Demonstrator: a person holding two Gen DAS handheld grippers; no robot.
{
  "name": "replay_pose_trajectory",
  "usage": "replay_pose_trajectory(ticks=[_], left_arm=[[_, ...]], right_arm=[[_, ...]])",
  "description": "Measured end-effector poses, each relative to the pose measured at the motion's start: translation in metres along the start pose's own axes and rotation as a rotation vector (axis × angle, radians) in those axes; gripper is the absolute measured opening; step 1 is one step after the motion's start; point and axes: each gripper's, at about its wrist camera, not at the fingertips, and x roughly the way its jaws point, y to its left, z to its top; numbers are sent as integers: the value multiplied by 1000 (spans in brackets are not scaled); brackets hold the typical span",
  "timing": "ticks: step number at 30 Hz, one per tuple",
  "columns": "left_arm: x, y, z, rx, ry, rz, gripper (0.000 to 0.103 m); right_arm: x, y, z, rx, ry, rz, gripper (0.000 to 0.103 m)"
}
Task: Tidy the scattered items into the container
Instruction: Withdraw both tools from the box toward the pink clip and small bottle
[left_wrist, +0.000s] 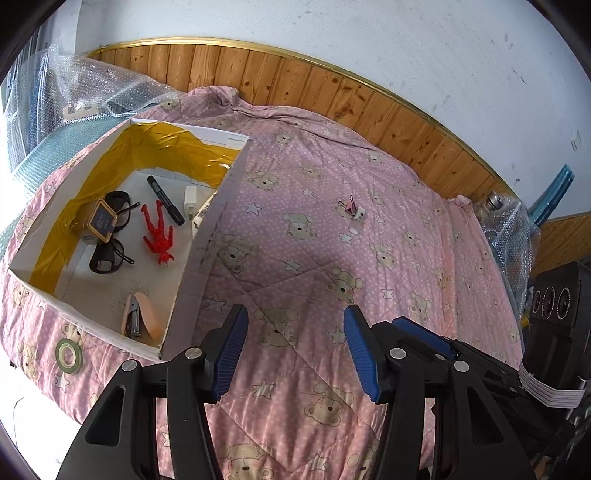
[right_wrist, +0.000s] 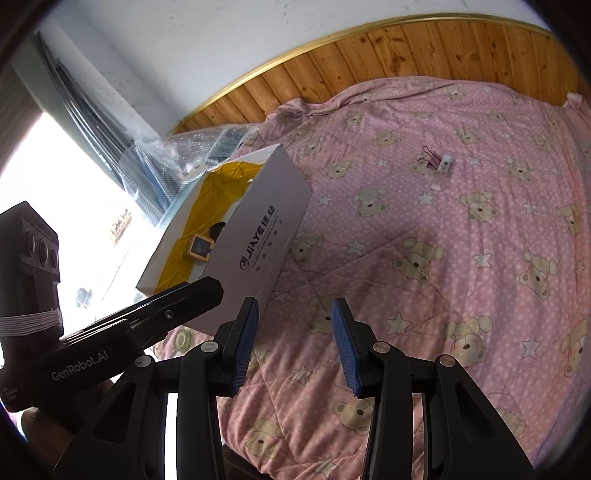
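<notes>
Hovering released over the bed (left_wrist: 314, 229), left gripper (left_wrist: 293, 350) and right gripper (right_wrist: 293, 343) grasp nothing.
Box (right_wrist: 258, 236) at left reads "JIAYE"; the left gripper's body reads "GenRobot.AI".

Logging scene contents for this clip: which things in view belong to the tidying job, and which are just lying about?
Part of the job:
- white box, already holding sunglasses, red figure, marker, stapler
- pink binder clip and small white item out on the quilt
- tape roll beside the box

Just lying about:
- bubble wrap
- pink bear quilt
</notes>
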Motion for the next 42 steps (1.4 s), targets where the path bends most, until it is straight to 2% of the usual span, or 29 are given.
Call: replay_pose_trajectory(ticks=[15, 23, 42], left_arm=[[56, -40, 0, 67, 90, -43, 56], [89, -53, 13, 79, 128, -60, 56], [180, -61, 62, 57, 227, -93, 56]], right_arm=[[-3, -64, 2, 120, 5, -75, 44], [5, -89, 14, 163, 13, -111, 44], [52, -142, 74, 217, 51, -178, 44]])
